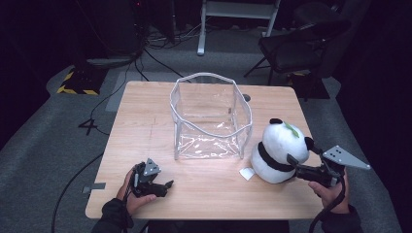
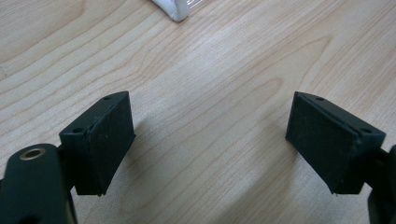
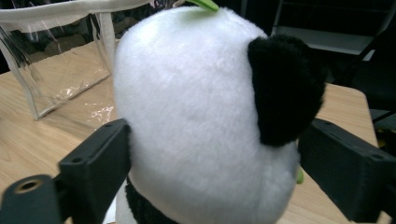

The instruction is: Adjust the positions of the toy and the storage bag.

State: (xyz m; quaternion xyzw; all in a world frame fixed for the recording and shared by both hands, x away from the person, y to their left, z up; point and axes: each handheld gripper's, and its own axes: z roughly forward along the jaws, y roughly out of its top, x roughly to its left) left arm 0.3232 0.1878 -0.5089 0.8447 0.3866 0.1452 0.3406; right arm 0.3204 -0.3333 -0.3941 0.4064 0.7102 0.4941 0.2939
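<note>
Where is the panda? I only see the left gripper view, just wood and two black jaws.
Observer: The panda sits on the table's right side, with the right gripper at it.
Operator: Is it being squeezed?
Observer: Yes, in the right gripper view the jaws press its white head from both sides.
Operator: What is the white thing at my top edge?
Observer: It is a corner of the clear bag, which stands open mid-table.
Operator: Anything inside it?
Observer: No, the bag looks empty.
</note>
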